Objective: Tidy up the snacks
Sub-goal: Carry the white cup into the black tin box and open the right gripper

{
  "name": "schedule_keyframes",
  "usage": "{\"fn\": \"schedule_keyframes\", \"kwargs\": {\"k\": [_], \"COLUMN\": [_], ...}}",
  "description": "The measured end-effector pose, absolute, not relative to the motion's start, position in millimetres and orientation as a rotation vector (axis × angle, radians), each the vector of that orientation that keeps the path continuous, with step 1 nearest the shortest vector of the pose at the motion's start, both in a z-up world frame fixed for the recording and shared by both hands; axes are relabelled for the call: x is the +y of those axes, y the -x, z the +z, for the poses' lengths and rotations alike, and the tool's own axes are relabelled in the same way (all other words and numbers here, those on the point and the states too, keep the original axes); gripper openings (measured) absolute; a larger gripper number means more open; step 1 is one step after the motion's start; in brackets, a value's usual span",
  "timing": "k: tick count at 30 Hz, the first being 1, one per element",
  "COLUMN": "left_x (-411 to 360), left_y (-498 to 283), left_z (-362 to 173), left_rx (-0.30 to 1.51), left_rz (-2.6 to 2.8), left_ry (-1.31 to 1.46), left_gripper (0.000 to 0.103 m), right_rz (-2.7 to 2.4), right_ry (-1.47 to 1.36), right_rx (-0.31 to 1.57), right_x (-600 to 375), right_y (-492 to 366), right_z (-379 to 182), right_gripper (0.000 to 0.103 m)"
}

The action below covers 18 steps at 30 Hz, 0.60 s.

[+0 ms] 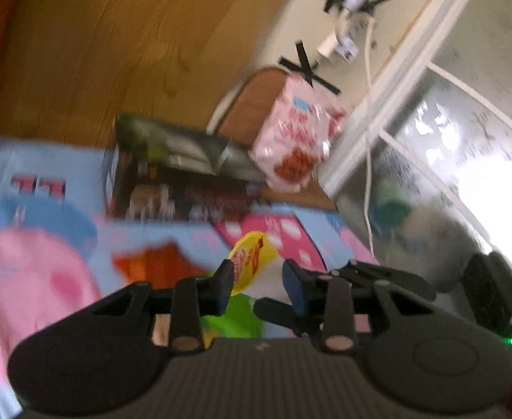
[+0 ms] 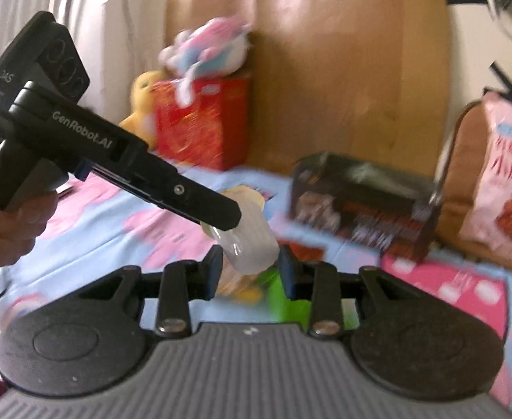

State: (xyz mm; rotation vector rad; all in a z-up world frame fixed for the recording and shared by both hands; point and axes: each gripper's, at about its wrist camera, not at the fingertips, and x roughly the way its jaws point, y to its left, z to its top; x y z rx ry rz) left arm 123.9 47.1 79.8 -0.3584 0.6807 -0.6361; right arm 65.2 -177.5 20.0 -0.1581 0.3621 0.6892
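A small clear plastic snack cup [image 2: 247, 241] with a yellow lid [image 1: 252, 262] hangs above the bed. My left gripper [image 1: 257, 279] has the lid between its fingers, but a gap shows on the right side. It shows from the side in the right wrist view [image 2: 221, 214], tip on the cup. My right gripper [image 2: 250, 272] has its jaws around the cup's bottom. A green packet [image 2: 290, 300] lies below. A dark open snack box [image 2: 364, 206] stands on the bed, also in the left wrist view [image 1: 182, 174].
A pink biscuit bag [image 1: 294, 143] sits on a brown chair [image 1: 252, 104] by the wall. A red box [image 2: 203, 125] with plush toys [image 2: 207, 49] stands at the headboard. The bedsheet [image 1: 29, 262] is blue and pink. A glass door [image 1: 465, 146] is at right.
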Motion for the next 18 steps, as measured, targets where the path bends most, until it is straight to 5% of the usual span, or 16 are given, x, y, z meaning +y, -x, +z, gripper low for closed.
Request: {"fn": "schedule_keyframes", "kwargs": {"k": [11, 18], "left_x": [23, 15], "left_y": [-273, -296], "left_z": [85, 61], "left_rx": [0.659, 0.700], "left_rz": [-0.520, -0.446], "left_ry": [0.375, 0.364], "left_gripper": [0.032, 0.037], "right_rz": [0.524, 0.434], "right_ry": [0.147, 0.158], "right_rx": [0.364, 0.399], "right_x": [-161, -160], "right_y": [-207, -236], "right_z": [33, 15], "right_gripper": [0.037, 0.039]}}
